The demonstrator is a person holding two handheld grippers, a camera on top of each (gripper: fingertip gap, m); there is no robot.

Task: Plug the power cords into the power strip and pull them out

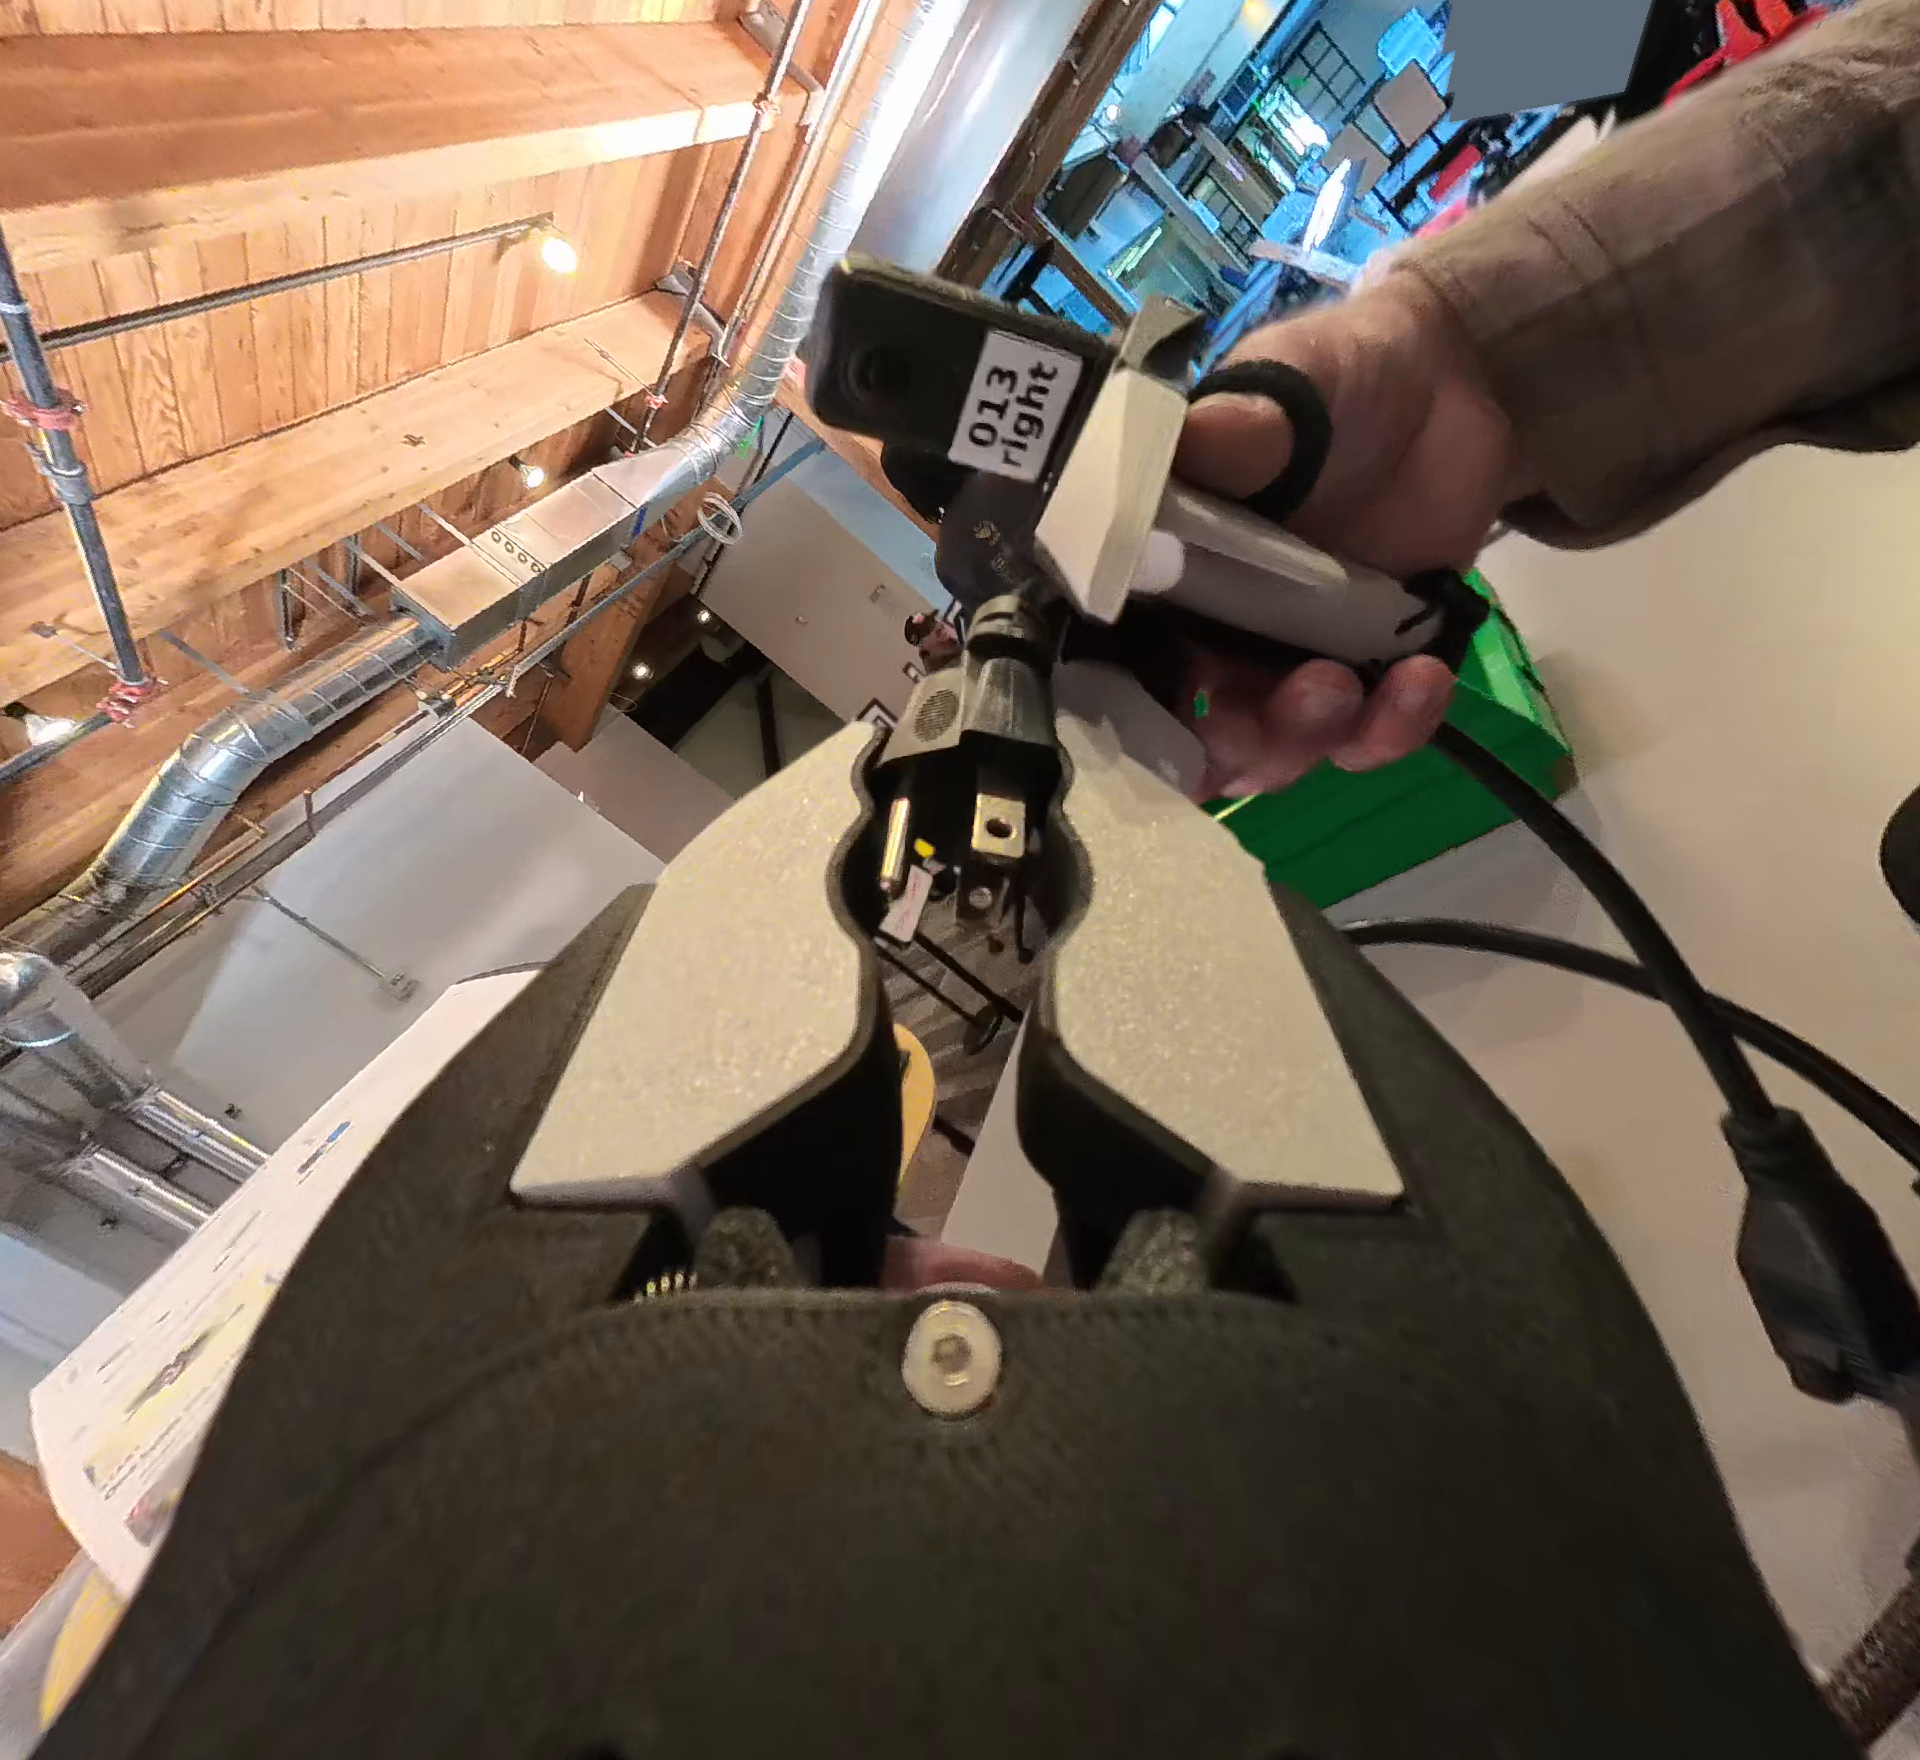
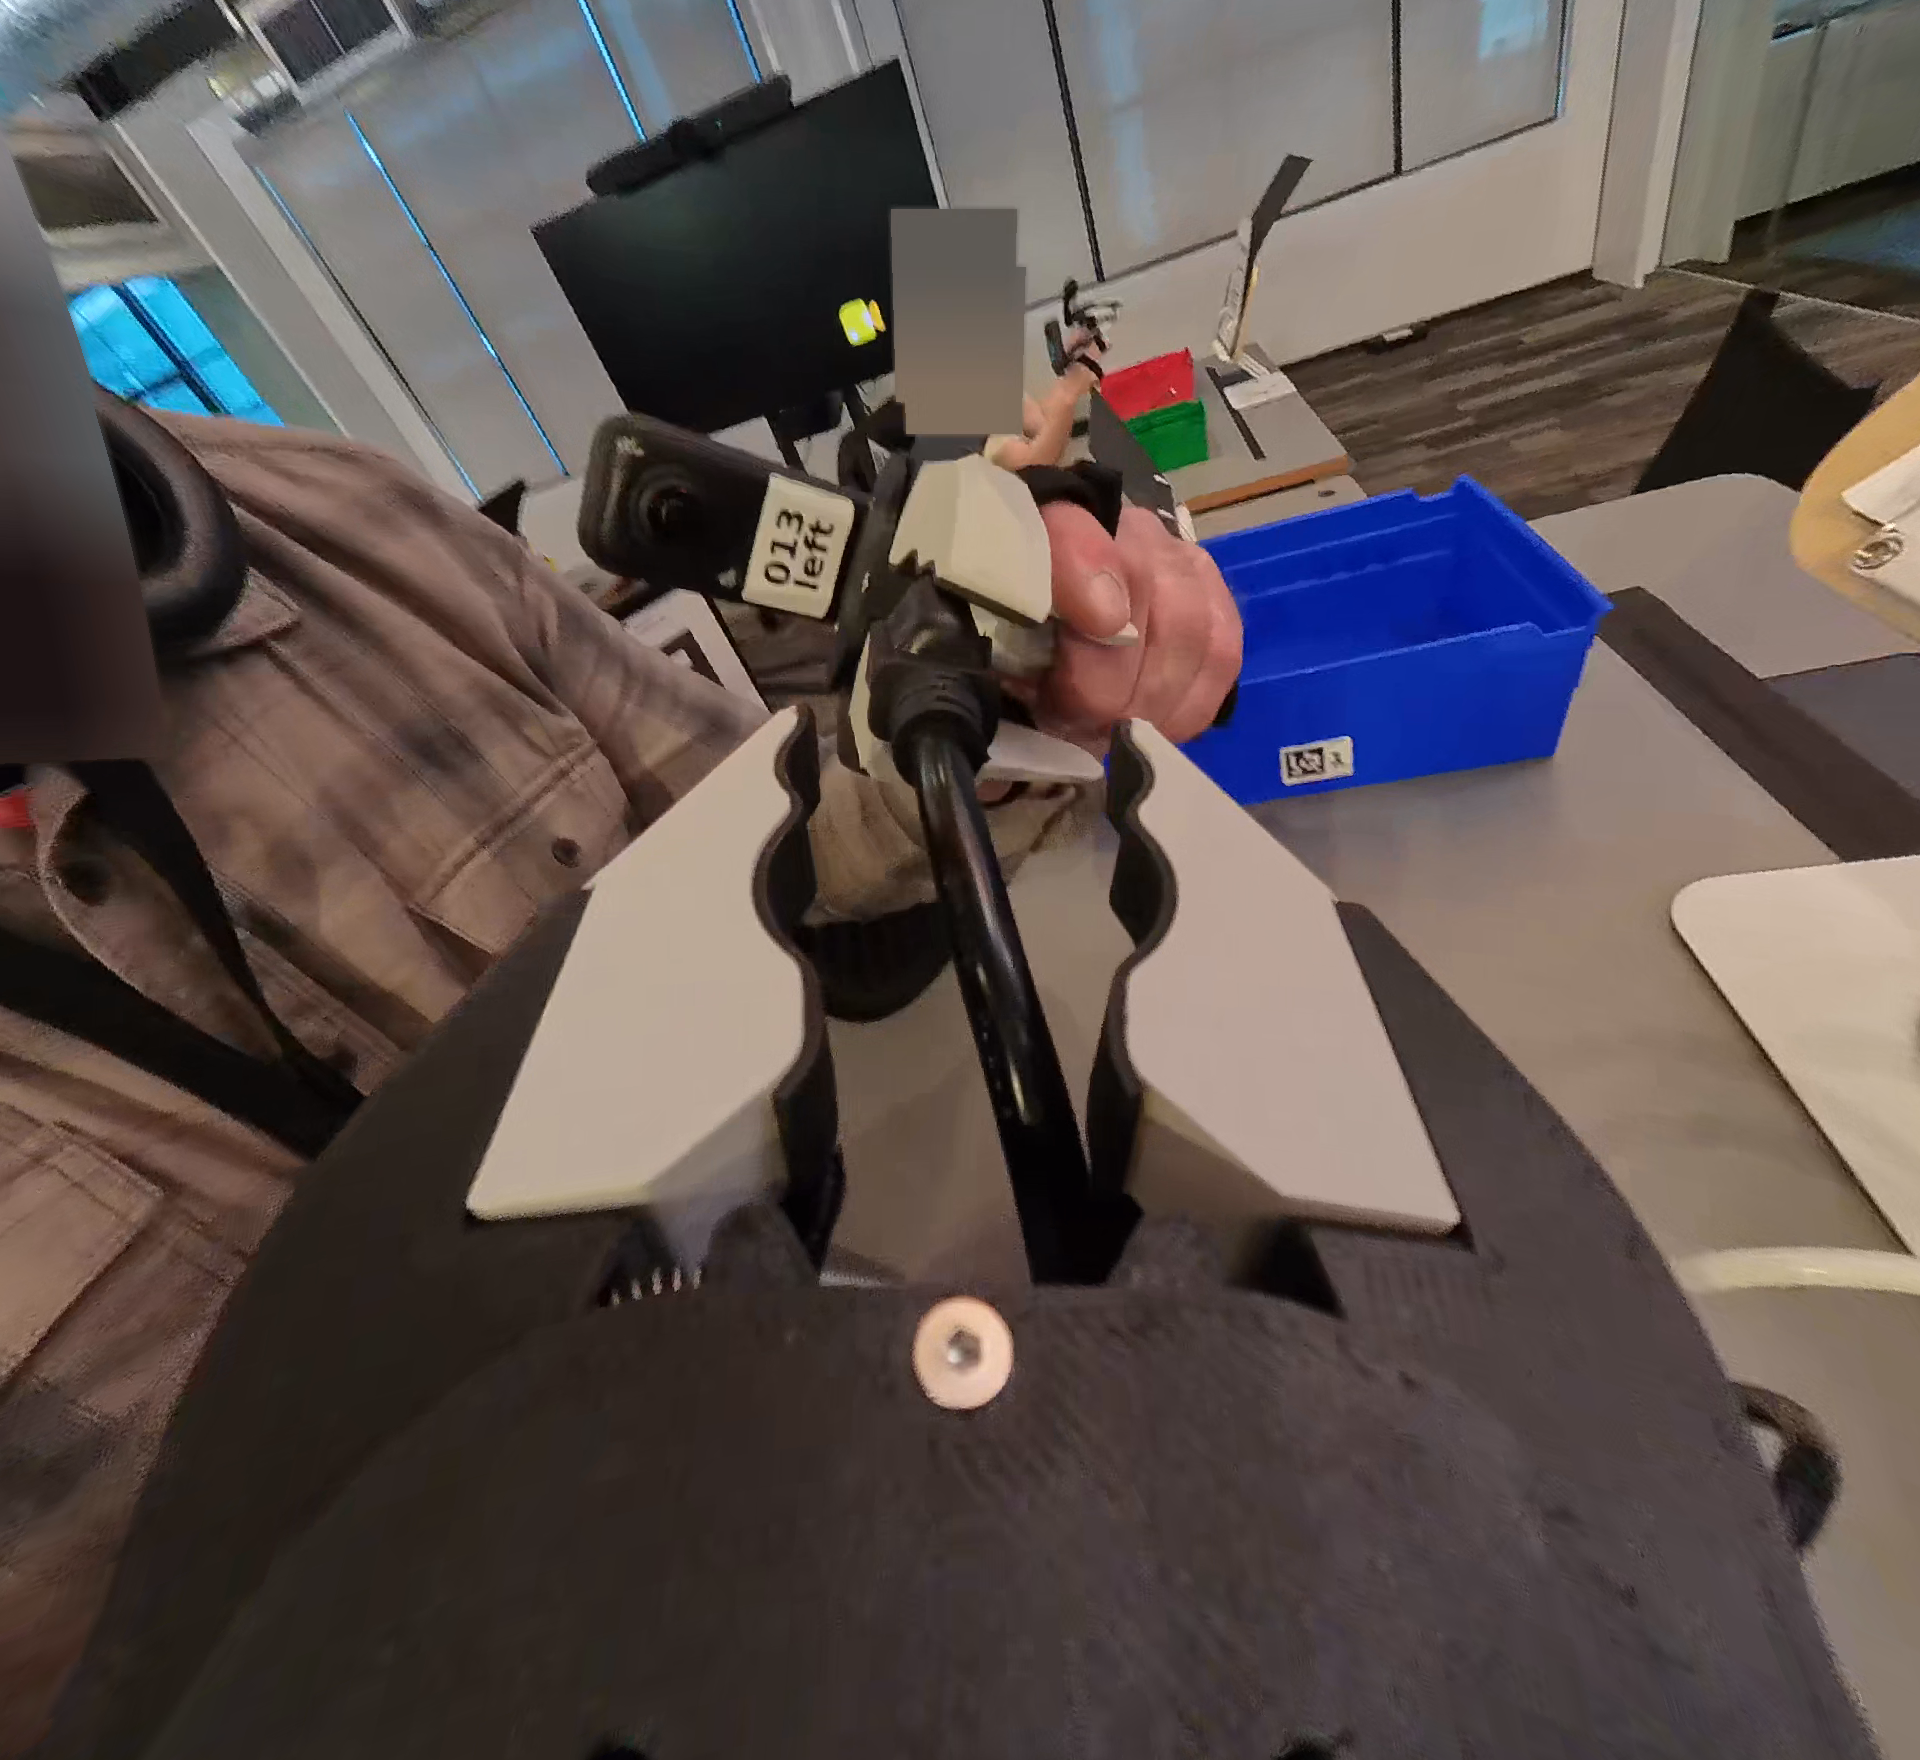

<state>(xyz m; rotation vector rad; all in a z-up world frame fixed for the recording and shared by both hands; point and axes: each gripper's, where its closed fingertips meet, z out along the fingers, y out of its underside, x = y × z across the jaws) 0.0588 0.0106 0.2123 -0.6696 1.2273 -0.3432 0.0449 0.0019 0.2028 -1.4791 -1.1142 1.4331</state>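
Left gripper (image 1: 961, 806): its two grey fingers are drawn close around the black plug (image 1: 971, 723), pinching the plug body near the tips; the prongs point back toward the camera inside the scalloped gap; in the right wrist view the same gripper (image 2: 940, 671) shows farther off, held in a hand (image 2: 1143, 640)
Right gripper (image 2: 951, 765): fingers stand apart with a clear gap; the black cord (image 2: 987, 962) runs up through that gap toward the plug, and neither finger can be seen pressing on it, so it grips nothing visible; in the left wrist view it appears above the plug (image 1: 997, 567), held in the other hand (image 1: 1351, 515)
Plug: lifted in the air between the two grippers, three metal prongs bare, not in any socket
Cord: leaves the plug's ribbed collar and passes down between the right gripper's fingers; more black cable (image 1: 1621, 972) lies looped on the white table (image 1: 1714, 671), ending in a black connector (image 1: 1808, 1263)
Power strip: cannot be made out in either view
Blue bin (image 2: 1392, 619): on the grey table (image 2: 1507, 931), beyond the right gripper
Green bin (image 1: 1434, 775): on the white table, behind the hand
Person: plaid shirt sleeve (image 2: 416, 671) at the left of the right wrist view
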